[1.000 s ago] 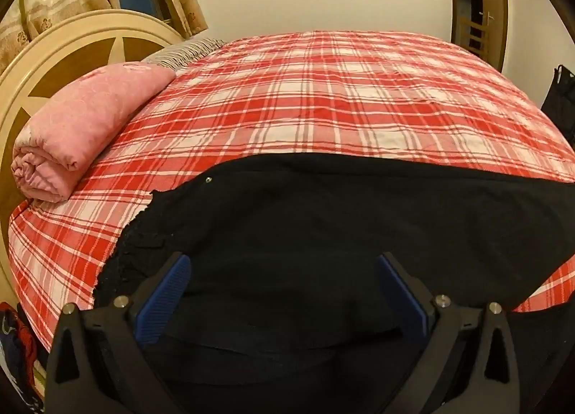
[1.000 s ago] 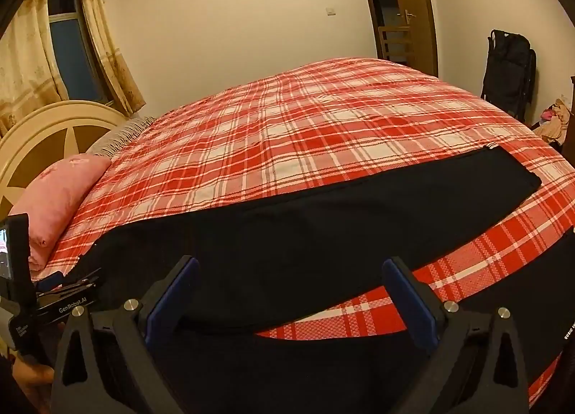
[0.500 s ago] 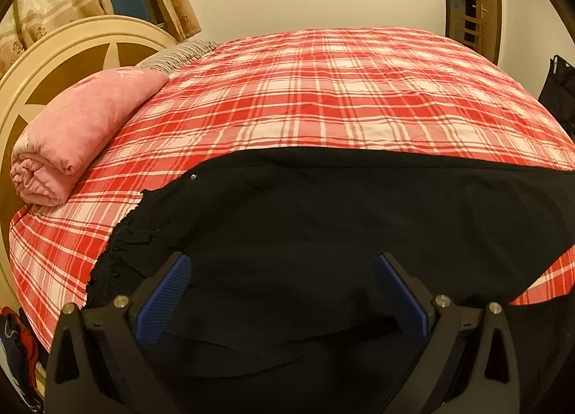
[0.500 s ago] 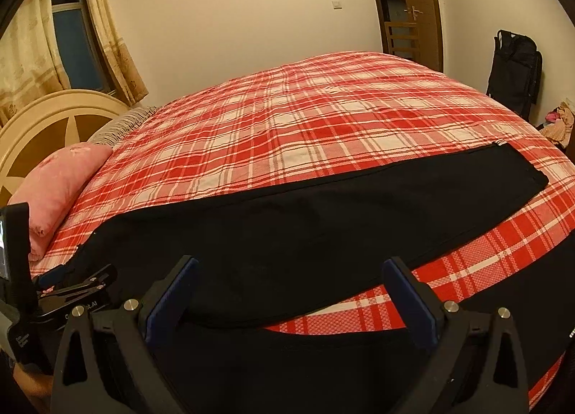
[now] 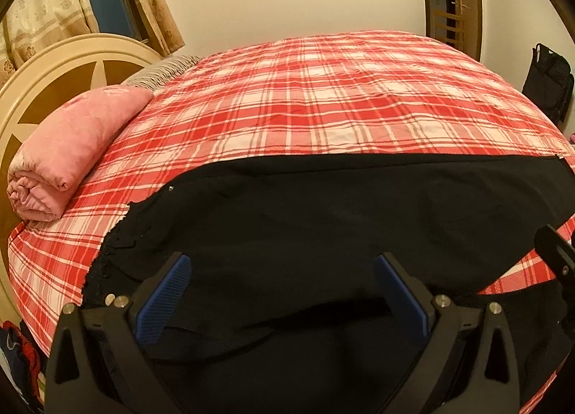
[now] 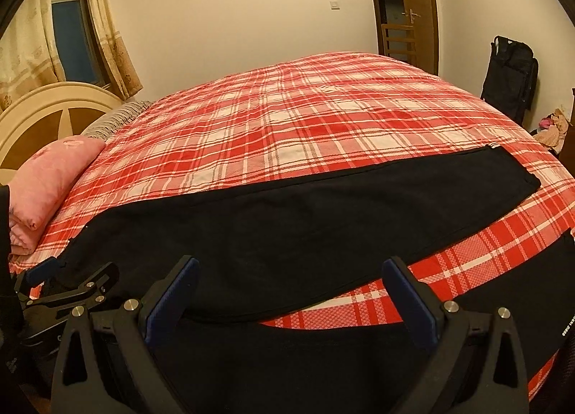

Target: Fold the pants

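One pair of black pants (image 6: pixel 287 227), two grippers (both spread wide), one pink rolled blanket (image 5: pixel 68 148).

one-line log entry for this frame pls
task: fold pants | black pants spread flat on plaid bed, legs apart | left hand-held gripper open over waist end | right hand-held gripper open over legs | nothing grasped

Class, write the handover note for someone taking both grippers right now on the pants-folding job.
Left gripper: open, holding nothing, over the waist end of the black pants.
Right gripper: open, holding nothing, over the crotch area where the legs split.
Pants lie flat on the plaid bed cover; far leg stretches right, near leg runs along the bed's near edge.
Done: pants laid out.
Left: every fold, probably leg over leg first.
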`<move>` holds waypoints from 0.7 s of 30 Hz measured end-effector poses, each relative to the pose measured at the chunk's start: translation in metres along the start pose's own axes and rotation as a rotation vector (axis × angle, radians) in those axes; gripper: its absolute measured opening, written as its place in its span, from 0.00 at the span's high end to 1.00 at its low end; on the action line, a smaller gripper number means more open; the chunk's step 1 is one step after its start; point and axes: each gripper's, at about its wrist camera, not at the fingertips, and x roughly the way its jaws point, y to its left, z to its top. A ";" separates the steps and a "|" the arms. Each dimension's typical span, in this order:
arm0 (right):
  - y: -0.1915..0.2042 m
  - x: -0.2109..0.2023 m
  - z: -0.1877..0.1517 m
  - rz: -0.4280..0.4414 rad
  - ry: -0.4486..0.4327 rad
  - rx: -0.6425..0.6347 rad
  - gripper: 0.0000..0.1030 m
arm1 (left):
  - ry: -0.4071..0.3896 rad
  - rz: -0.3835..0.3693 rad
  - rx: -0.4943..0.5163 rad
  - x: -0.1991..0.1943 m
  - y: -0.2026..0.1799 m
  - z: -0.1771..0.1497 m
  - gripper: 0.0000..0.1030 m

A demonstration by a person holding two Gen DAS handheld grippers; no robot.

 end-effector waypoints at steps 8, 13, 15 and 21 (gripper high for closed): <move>0.002 -0.005 0.000 0.004 -0.008 -0.003 0.01 | -0.003 -0.002 -0.007 -0.004 0.000 -0.002 0.00; 0.003 -0.006 -0.001 0.002 -0.006 -0.005 0.01 | -0.004 -0.002 -0.013 -0.006 0.001 -0.002 0.00; 0.004 -0.007 -0.001 0.001 -0.005 -0.004 0.01 | -0.003 0.000 -0.011 -0.006 0.001 -0.003 0.00; 0.004 -0.007 -0.002 0.002 -0.005 -0.004 0.01 | 0.000 0.005 -0.012 -0.006 0.002 -0.004 0.00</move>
